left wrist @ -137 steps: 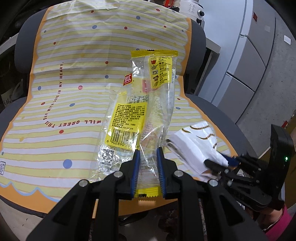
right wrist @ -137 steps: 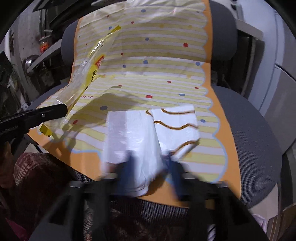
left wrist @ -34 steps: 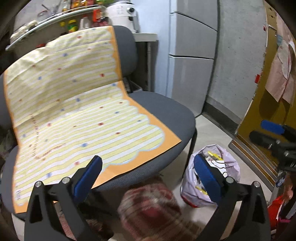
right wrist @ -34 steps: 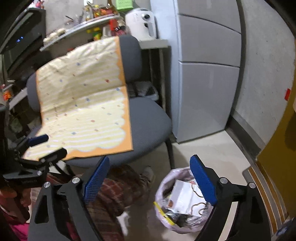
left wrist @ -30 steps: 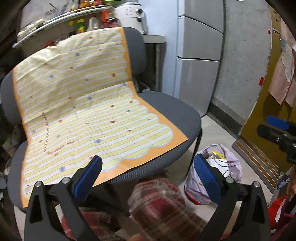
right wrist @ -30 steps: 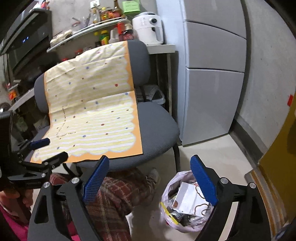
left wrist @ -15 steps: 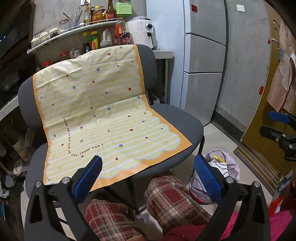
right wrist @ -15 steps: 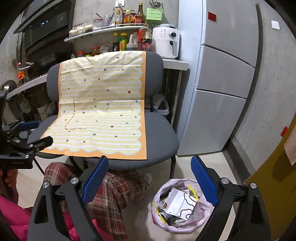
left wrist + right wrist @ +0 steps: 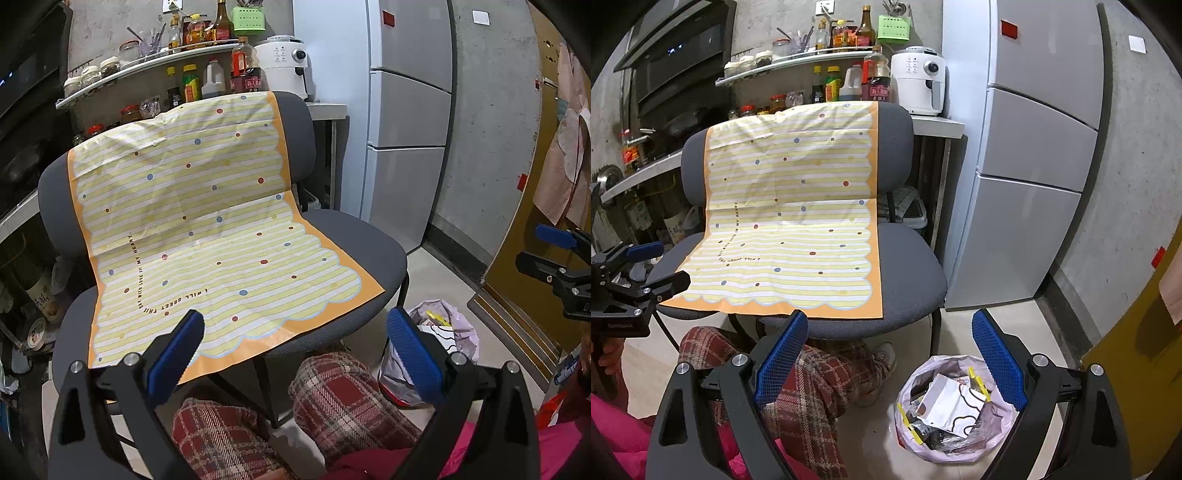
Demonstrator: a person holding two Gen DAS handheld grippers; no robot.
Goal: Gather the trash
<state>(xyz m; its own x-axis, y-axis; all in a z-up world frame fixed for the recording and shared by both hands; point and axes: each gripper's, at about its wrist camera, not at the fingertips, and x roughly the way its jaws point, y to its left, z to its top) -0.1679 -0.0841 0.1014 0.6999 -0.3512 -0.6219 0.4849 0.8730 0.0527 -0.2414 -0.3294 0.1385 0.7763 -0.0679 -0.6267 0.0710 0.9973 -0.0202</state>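
Beside the chair (image 9: 908,273), trash sits in the bag (image 9: 955,406) on the floor; I hold left hand-held gripper (image 9: 295,354) and right hand-held gripper (image 9: 890,358) spread empty, and would scan the mat (image 9: 798,236) for strays.

Beyond the blue-padded jaws, a grey chair (image 9: 908,266) is covered by a yellow-and-white striped sheet (image 9: 798,221), dotted and edged in orange. Below the jaws, red plaid trousers (image 9: 812,384) are seen; under the right jaw, a pale pink bag (image 9: 993,424).
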